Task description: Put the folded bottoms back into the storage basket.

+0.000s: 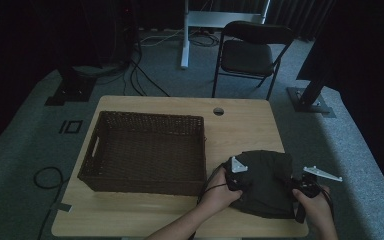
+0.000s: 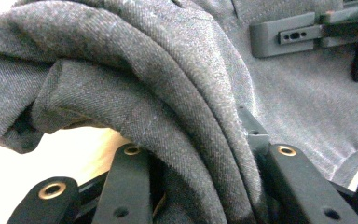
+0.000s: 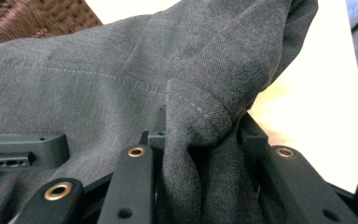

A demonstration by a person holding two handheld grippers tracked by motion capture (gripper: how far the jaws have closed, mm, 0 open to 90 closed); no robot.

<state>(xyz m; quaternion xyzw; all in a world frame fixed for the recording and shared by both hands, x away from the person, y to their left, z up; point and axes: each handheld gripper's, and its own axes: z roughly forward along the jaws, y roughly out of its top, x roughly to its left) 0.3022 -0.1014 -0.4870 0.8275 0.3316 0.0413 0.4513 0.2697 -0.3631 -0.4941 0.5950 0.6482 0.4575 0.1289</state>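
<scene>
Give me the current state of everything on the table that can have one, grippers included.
Dark grey woven-fabric garment: bunched in a heap on the table's right side, gripped at both ends.
Brown rectangular wicker basket: upright on the table, nothing inside it.
Left gripper: shut on a thick fold of the garment.
Right gripper: shut on a stitched fold of the garment.
Light wooden table: bears the basket at left, the garment at right.

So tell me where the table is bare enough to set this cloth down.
Bare table lies behind the cloth, between the basket and the right edge, up to the small hole. A narrow strip runs along the near edge in front of the basket. The near right corner is crowded: both grippers, left and right, grip the cloth there.
</scene>
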